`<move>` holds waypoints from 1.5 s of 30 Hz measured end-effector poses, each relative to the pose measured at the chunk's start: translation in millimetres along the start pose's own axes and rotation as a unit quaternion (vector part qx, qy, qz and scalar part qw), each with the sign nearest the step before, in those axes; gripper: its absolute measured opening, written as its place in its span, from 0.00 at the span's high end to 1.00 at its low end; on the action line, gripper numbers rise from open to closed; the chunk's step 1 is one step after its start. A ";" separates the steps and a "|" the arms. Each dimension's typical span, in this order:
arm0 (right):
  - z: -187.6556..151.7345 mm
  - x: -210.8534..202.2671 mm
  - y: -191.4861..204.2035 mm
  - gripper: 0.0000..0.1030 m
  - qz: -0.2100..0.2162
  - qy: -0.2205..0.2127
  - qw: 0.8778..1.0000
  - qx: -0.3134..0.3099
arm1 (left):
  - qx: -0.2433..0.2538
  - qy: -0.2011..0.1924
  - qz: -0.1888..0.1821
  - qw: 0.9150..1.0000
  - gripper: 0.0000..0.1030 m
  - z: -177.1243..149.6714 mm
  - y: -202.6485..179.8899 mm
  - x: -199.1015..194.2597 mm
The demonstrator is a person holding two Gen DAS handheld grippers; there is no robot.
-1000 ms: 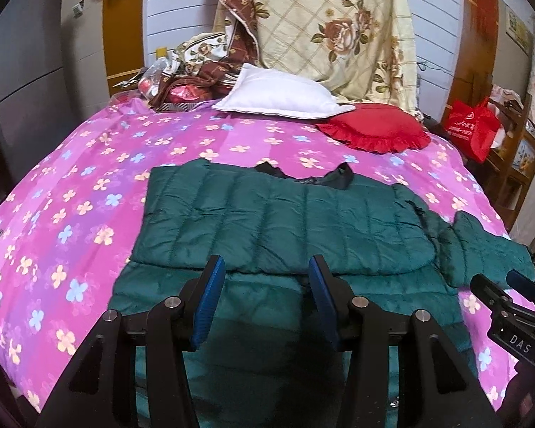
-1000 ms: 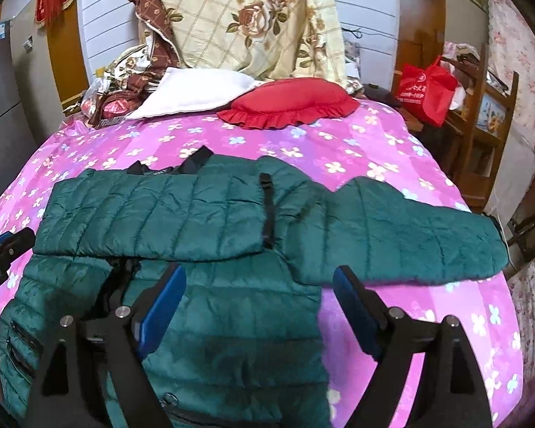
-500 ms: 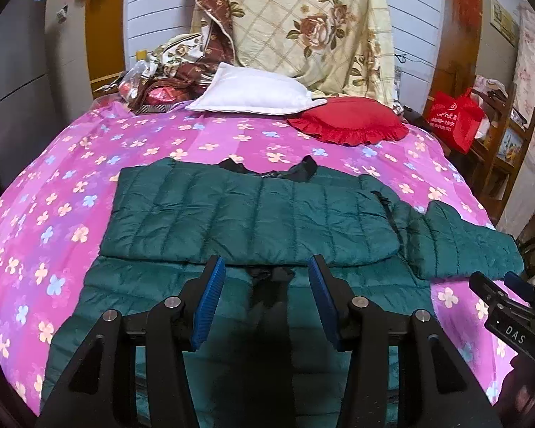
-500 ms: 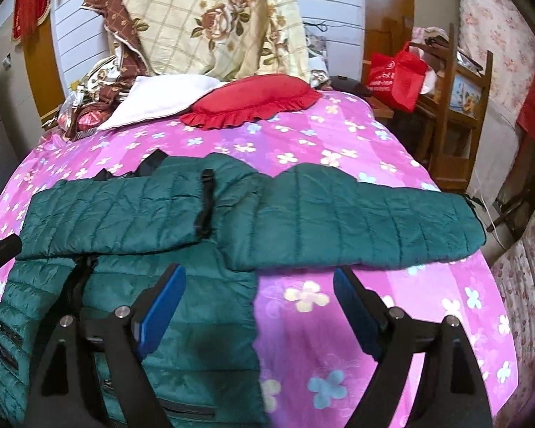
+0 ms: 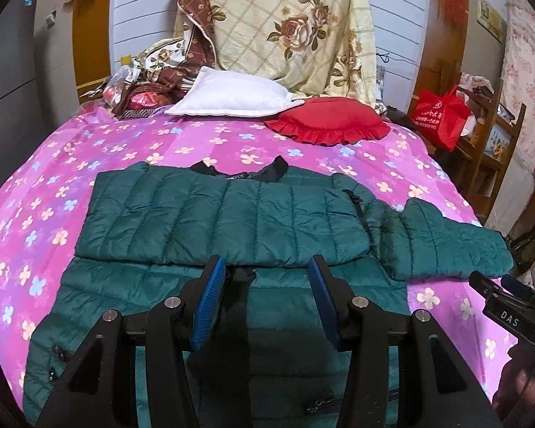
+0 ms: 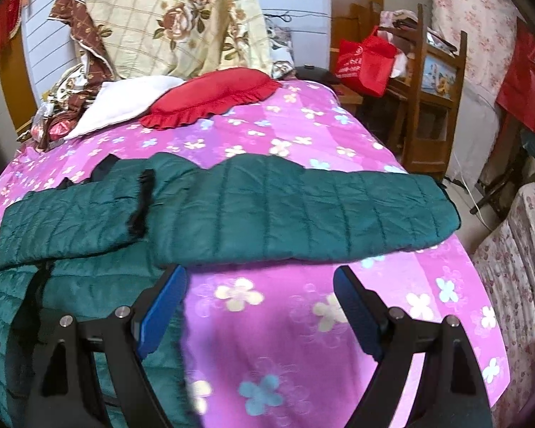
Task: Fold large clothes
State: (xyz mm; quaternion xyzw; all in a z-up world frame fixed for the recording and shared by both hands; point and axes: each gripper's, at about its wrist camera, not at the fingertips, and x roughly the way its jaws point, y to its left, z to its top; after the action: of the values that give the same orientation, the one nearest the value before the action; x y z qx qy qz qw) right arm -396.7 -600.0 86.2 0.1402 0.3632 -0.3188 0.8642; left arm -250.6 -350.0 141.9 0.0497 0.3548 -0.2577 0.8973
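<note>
A dark green quilted puffer jacket (image 5: 232, 221) lies flat on the pink flowered bed (image 5: 53, 164). One sleeve is folded across its chest; the other sleeve (image 6: 303, 210) stretches out to the right, its cuff at the bed's right edge. My left gripper (image 5: 265, 281) is open and empty, held above the jacket's lower middle. My right gripper (image 6: 260, 292) is open and empty, above bare bedspread just below the outstretched sleeve. The right gripper also shows at the right edge of the left wrist view (image 5: 506, 303).
A white pillow (image 5: 232, 94) and a red frilled cushion (image 5: 330, 121) lie at the head of the bed below a floral quilt (image 5: 285, 25). A red bag (image 6: 365, 60) and a wooden shelf (image 6: 435, 100) stand right of the bed.
Both grippers have shifted to the right. The right gripper has moved off the jacket body to over the bedspread below the outstretched sleeve. The jacket has not moved.
</note>
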 end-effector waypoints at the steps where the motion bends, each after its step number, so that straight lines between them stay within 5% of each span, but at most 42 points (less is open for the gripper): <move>1: 0.3 1.8 -4.9 0.15 -0.001 0.000 1.000 0.003 | -0.001 -0.001 -0.002 1.000 0.74 0.2 -0.7 0.3; 20: 21.6 64.1 -94.8 0.15 -0.067 0.018 0.995 0.071 | -0.029 -0.003 0.002 1.000 0.74 3.1 14.5 17.8; 29: 27.4 97.9 -143.4 0.15 -0.119 0.026 0.986 0.111 | -0.045 0.002 0.010 0.999 0.74 3.8 36.8 26.6; 45: 44.6 142.6 -200.6 0.14 -0.150 0.023 0.971 0.187 | -0.063 0.009 0.029 0.998 0.74 3.6 72.8 37.0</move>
State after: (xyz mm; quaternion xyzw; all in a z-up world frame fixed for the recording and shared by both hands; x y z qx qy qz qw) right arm -427.7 -837.1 12.8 0.2504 0.3336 -0.5036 0.7566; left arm -189.3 -304.1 113.2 0.0060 0.3767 -0.2081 0.9026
